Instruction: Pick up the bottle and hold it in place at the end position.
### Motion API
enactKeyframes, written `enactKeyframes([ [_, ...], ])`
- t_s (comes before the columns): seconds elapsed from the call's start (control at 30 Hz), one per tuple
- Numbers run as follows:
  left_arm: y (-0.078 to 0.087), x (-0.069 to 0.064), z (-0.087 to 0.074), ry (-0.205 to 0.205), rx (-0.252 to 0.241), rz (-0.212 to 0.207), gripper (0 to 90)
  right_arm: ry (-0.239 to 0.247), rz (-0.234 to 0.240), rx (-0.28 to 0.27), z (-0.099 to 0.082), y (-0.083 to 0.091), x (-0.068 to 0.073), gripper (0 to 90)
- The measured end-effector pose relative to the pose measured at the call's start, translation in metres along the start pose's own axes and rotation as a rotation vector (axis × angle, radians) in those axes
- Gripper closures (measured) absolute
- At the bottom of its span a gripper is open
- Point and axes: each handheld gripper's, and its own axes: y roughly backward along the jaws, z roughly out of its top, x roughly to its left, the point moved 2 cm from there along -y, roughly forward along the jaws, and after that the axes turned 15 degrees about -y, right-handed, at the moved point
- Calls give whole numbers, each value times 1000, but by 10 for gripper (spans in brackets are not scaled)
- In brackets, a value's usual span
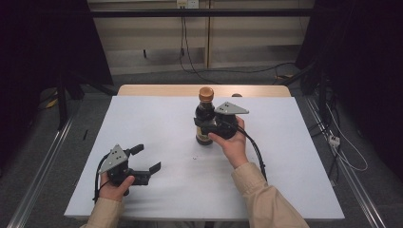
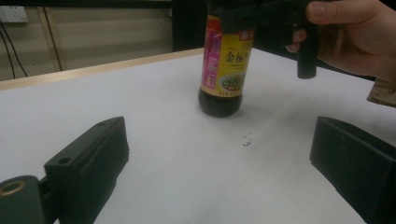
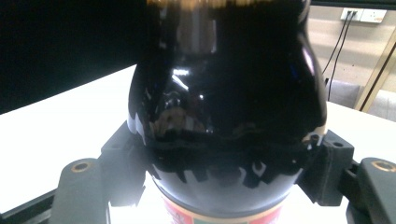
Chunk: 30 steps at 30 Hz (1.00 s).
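Note:
A dark sauce bottle (image 1: pixel 205 114) with an orange-brown cap and a yellow and pink label stands upright near the middle of the white table (image 1: pixel 152 118). My right gripper (image 1: pixel 202 126) is shut on the bottle's body, a jaw pressed to each side. In the right gripper view the glossy black bottle (image 3: pixel 224 93) sits between the two pads of the right gripper (image 3: pixel 224 175). My left gripper (image 1: pixel 146 158) rests open near the front left corner with nothing between its jaws. In the left gripper view the left gripper (image 2: pixel 219 163) faces the bottle (image 2: pixel 226 65), well short of it.
A small dark speck (image 1: pixel 195 157) lies on the white surface in front of the bottle. A wooden strip (image 1: pixel 166 90) runs along the table's far edge. Cables trail over the floor behind the table and to its right (image 1: pixel 342 147). Metal rails (image 1: pixel 43 166) run along both sides.

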Motion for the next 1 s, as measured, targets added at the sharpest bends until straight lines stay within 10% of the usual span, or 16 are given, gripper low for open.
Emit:
enactKeyframes([
  [0.43,-20,12,25,68,20,-4,49,5,1,-3,-2,0,-1,293],
  [1.0,-51,21,69,10,37,-96,174,1,1,6,-2,0,-1,292],
])
